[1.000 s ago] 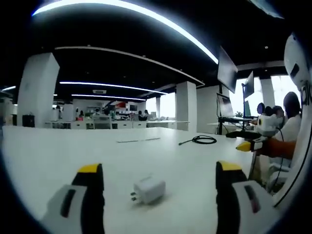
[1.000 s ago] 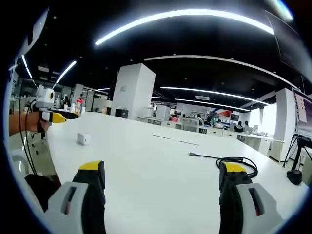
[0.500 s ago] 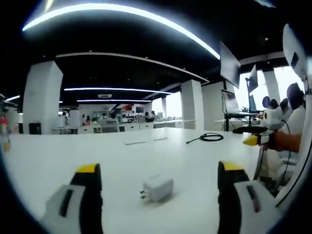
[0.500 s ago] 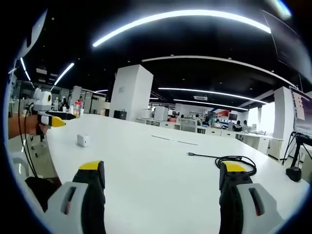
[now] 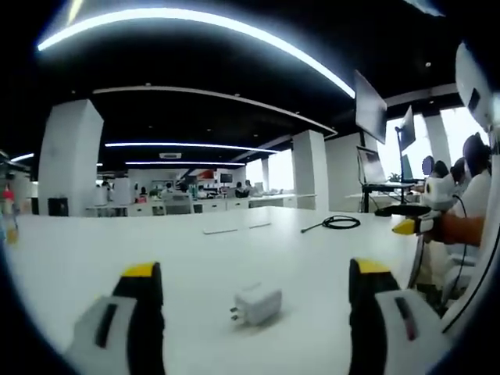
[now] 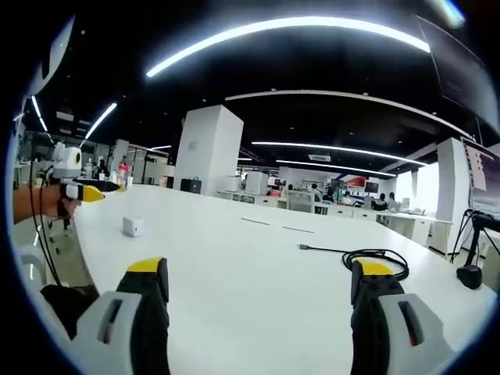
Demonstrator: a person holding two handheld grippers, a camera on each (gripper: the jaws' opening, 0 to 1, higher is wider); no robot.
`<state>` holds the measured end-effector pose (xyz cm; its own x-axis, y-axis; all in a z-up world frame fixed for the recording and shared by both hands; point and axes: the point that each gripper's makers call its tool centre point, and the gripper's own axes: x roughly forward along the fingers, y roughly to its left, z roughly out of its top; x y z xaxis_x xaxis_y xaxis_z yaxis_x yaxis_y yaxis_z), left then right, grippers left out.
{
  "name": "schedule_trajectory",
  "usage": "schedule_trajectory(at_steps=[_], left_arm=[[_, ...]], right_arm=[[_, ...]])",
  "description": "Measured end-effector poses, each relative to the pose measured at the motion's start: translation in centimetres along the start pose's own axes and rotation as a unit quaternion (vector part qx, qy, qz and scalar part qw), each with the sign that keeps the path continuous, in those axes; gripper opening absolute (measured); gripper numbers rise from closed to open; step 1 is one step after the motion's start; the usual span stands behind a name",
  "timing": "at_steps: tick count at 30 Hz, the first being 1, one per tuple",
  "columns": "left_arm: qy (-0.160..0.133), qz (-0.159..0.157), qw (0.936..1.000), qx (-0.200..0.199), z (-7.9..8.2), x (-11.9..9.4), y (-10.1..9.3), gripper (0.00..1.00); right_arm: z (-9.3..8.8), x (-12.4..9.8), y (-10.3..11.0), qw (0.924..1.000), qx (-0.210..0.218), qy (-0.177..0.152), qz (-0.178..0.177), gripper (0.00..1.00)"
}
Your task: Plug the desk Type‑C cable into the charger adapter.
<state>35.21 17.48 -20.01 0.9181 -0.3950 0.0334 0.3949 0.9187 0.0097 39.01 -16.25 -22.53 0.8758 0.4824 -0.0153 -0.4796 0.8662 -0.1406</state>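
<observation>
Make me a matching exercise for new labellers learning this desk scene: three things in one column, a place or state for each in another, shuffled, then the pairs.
Things:
1. charger
2. cable
3. left tool

Places or states:
A. coiled on the desk, beyond the right tool
B. open, holding nothing
C. lying on the desk, between the open jaws

Pairs: 1-C, 2-A, 3-B

left gripper view: the camera has swung, so the charger adapter (image 5: pixel 258 305) now sits further toward the right jaw than a second ago; it lies as before on the bench (image 5: pixel 70 250).
cable coil (image 5: pixel 341 223): drawn rightward by the same swing.
right gripper view: slight drift only; the Type-C cable (image 6: pixel 367 255) has edged left.
</observation>
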Motion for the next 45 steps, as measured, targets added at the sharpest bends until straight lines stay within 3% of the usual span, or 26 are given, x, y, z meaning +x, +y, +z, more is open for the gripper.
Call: schedule_trajectory(at_steps=[8,20,25,30,43,45], left_arm=[[0.005,-0.008,1.0,0.001,-0.1,0.1,-0.3,1.0],[-0.009,-0.008,0.9999,0.002,0.5,-0.1,-0.1,1.0],[0.002,-0.008,1.0,-0.001,-0.1,-0.1,0.1,1.0],[0.007,-0.005,1.0,-0.004,-0.4,-0.2,0.2,1.0],[0.016,-0.003,0.9999,0.002,-0.8,-0.4,0.1,1.0],[0.016,0.001,0.9999,0.002,-0.8,-0.4,0.3,1.0]], right_arm=[[-0.2,0.0,-0.1,1.0,-0.001,0.003,0.0,0.96],[-1.2,0.5,-1.0,0.9995,-0.022,0.021,0.004,0.83],[-2.0,1.0,-2.4,0.9988,-0.024,0.042,0.002,0.75],[-1.7,1.4,-4.0,0.9986,-0.026,0.045,-0.003,0.73],[-2.7,3.2,-8.1,0.9945,-0.055,0.089,-0.003,0.69],[-4.0,3.3,-8.8,0.9902,-0.057,0.127,0.001,0.66]])
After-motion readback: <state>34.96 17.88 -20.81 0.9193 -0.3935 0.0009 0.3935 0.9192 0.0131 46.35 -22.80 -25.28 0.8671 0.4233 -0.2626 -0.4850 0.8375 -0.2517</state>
